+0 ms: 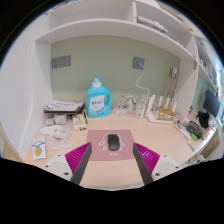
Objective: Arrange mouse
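I've got the gripper spread open, and the mouse sits just ahead between the fingers, lengthwise away from me.

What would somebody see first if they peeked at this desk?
Probably the small dark computer mouse on a pink rectangular mouse pad, just ahead of the open gripper and in line with the gap between its magenta-padded fingers. Next, the big blue detergent bottle with a white handle, standing farther back against the pale green wall.
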Tool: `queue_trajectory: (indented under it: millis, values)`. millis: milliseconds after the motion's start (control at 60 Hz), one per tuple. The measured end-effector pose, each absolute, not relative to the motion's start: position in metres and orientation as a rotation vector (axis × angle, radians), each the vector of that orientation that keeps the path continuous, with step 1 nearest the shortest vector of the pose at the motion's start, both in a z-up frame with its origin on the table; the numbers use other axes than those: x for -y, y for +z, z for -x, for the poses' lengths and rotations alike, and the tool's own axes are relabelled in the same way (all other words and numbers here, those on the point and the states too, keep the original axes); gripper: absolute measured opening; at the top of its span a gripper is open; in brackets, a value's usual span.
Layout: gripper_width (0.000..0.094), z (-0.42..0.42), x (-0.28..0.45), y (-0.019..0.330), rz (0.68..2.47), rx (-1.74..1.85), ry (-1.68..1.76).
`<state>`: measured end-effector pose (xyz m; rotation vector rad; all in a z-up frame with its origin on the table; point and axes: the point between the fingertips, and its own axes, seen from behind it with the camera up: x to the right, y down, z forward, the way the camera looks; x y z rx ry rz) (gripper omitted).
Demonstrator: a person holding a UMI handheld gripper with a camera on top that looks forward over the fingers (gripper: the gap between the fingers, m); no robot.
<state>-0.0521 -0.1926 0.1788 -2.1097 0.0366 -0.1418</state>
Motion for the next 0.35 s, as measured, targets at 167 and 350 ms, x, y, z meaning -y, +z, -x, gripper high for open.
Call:
queue_trajectory:
  millis: [167, 350]
  values:
    - [0.0853, 0.062, 0.230, 0.193, 2.099, -0.018, -0.136]
    - [0.0851, 0.061, 0.245, 0.195, 2.101, -0.011, -0.143]
